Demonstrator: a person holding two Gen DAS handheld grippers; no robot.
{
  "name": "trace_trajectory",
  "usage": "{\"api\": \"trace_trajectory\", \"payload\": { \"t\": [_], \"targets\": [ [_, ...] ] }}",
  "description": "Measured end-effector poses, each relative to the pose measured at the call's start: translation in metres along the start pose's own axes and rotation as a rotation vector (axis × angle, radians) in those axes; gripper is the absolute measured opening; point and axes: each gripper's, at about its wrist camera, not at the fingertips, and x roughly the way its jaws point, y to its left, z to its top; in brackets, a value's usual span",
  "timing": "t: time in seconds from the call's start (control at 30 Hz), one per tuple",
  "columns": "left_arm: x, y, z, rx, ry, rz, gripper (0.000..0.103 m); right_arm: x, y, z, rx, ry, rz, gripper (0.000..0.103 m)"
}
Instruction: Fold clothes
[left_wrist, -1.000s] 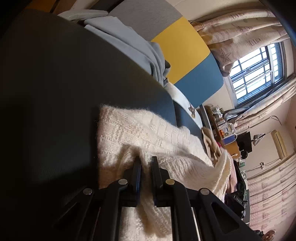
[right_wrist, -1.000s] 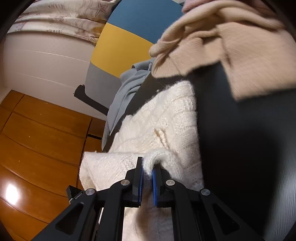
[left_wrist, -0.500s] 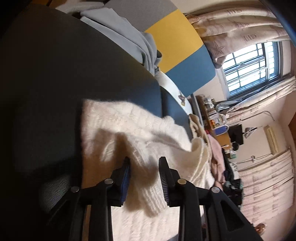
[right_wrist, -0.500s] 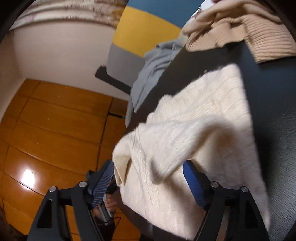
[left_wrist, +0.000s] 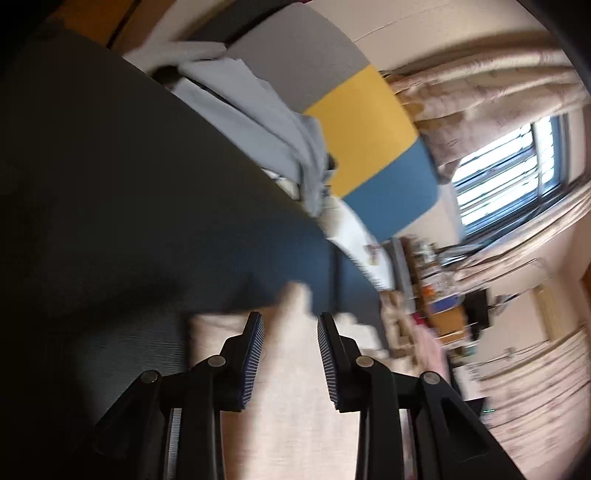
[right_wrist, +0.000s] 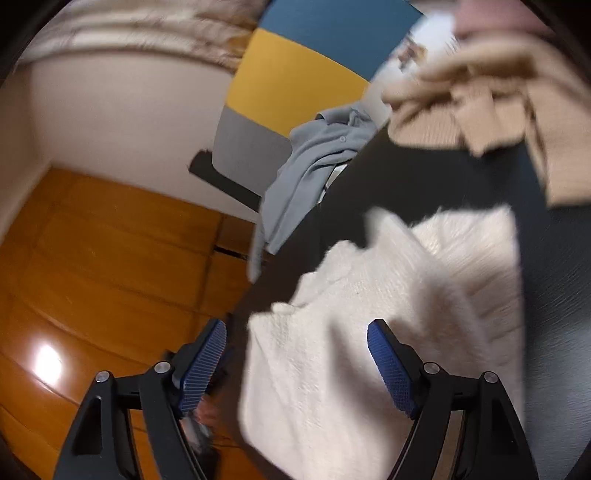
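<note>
A cream knit sweater (left_wrist: 288, 406) lies folded on the dark table (left_wrist: 129, 221), blurred in the left wrist view. My left gripper (left_wrist: 290, 317) hovers just above it. Its jaws are opening and the cloth lies below the gap, free of the pads. In the right wrist view the same sweater (right_wrist: 369, 314) rests near the table's edge, one fold lying over another. My right gripper (right_wrist: 295, 326) stands wide open above it, its blue pads (right_wrist: 391, 373) clear of the knit.
A grey-blue shirt (right_wrist: 314, 158) hangs over the table's far edge by a grey, yellow and blue chair back (right_wrist: 295, 74). A beige sweater (right_wrist: 480, 103) is heaped at the far right. Wooden floor (right_wrist: 92, 258) lies below the left edge. A window (left_wrist: 509, 162) is beyond.
Both grippers were shut on pinches of the cream sweater; they have let go, opened and risen. The sweater has dropped back onto the table.
</note>
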Motion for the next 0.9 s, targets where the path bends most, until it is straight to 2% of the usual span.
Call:
{"api": "trace_trajectory", "payload": {
  "t": [0.1, 0.17, 0.23, 0.3, 0.37, 0.43, 0.5, 0.53, 0.57, 0.6, 0.63, 0.7, 0.73, 0.77, 0.9],
  "targets": [
    [0.005, -0.002, -0.008, 0.121, 0.02, 0.111, 0.031, -0.01, 0.015, 0.003, -0.208, -0.02, -0.237, 0.072],
    [0.012, -0.005, -0.012, 0.178, 0.04, 0.134, 0.035, -0.001, 0.018, 0.009, -0.299, 0.005, -0.347, 0.058],
    [0.021, -0.014, -0.014, 0.255, 0.058, 0.154, 0.04, 0.008, 0.021, 0.015, -0.384, 0.031, -0.447, 0.058],
    [0.029, -0.021, -0.014, 0.308, 0.061, 0.178, 0.042, 0.025, 0.023, 0.021, -0.436, 0.066, -0.5, 0.058],
    [0.037, -0.025, -0.012, 0.348, 0.057, 0.191, 0.049, 0.044, 0.024, 0.026, -0.484, 0.096, -0.541, 0.057],
    [0.043, -0.027, -0.011, 0.359, 0.092, 0.169, 0.052, 0.064, 0.025, 0.027, -0.543, 0.131, -0.583, 0.052],
    [0.049, -0.029, -0.011, 0.365, 0.121, 0.156, 0.057, 0.078, 0.028, 0.024, -0.606, 0.164, -0.636, 0.043],
    [0.052, -0.031, -0.011, 0.381, 0.138, 0.161, 0.057, 0.087, 0.028, 0.022, -0.639, 0.183, -0.665, 0.032],
    [0.054, -0.033, -0.012, 0.398, 0.143, 0.164, 0.057, 0.094, 0.028, 0.02, -0.669, 0.199, -0.693, 0.016],
    [0.055, -0.036, -0.013, 0.417, 0.148, 0.163, 0.057, 0.099, 0.028, 0.016, -0.694, 0.21, -0.717, 0.01],
    [0.058, -0.039, -0.015, 0.439, 0.162, 0.155, 0.055, 0.101, 0.028, 0.012, -0.717, 0.217, -0.737, 0.009],
    [0.062, -0.048, -0.021, 0.488, 0.172, 0.176, 0.04, 0.102, 0.03, 0.004, -0.758, 0.211, -0.765, 0.008],
    [0.063, -0.051, -0.023, 0.511, 0.164, 0.209, 0.016, 0.1, 0.032, 0.001, -0.775, 0.2, -0.776, 0.008],
    [0.063, -0.054, -0.025, 0.53, 0.155, 0.238, 0.008, 0.098, 0.035, -0.001, -0.787, 0.187, -0.783, 0.008],
    [0.041, -0.057, -0.024, 0.498, 0.074, 0.19, 0.006, 0.075, 0.054, -0.001, -0.809, 0.105, -0.778, 0.007]
  ]
}}
